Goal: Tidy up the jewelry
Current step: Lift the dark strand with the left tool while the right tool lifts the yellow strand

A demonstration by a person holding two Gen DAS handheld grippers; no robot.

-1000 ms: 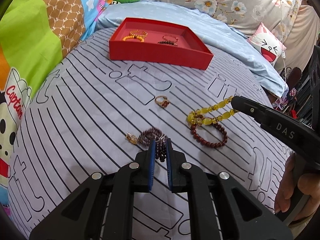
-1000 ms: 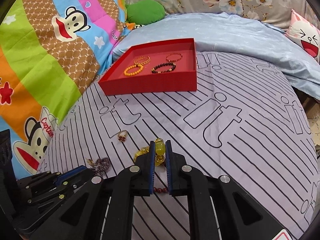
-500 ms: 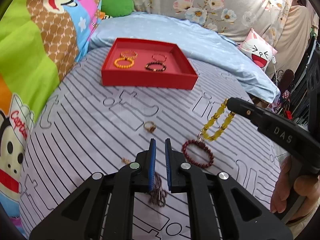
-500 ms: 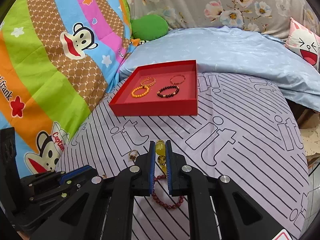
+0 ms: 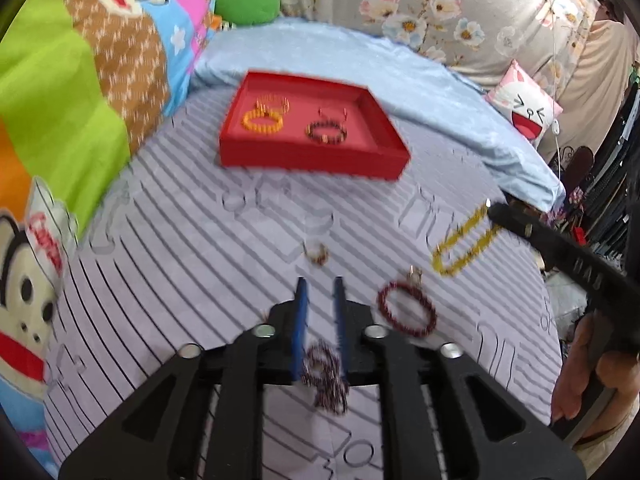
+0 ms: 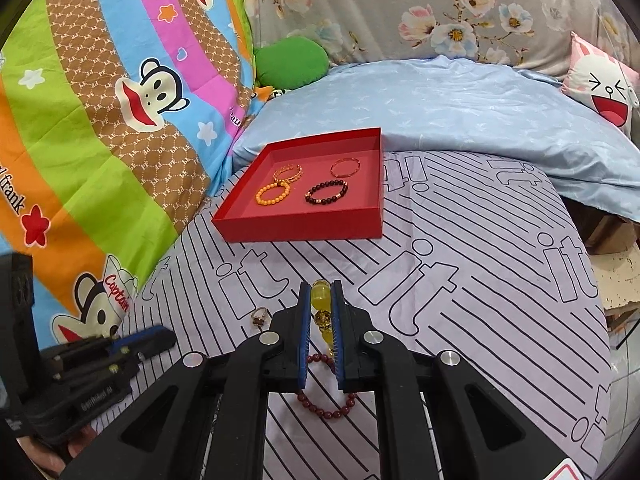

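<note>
Your right gripper [image 6: 320, 300] is clamped on a yellow bead bracelet [image 6: 320, 300], which hangs off the striped sheet [image 6: 480, 280]. Your left gripper [image 5: 319, 292] has its jaws opening; a dark purple beaded piece [image 5: 324, 376] shows blurred between them, low near their base, and you cannot tell whether the pads press it. A dark red bead bracelet [image 5: 406, 310] and a ring [image 5: 317, 253] lie on the sheet between your grippers and the red tray [image 6: 304, 226], which holds four bracelets.
</note>
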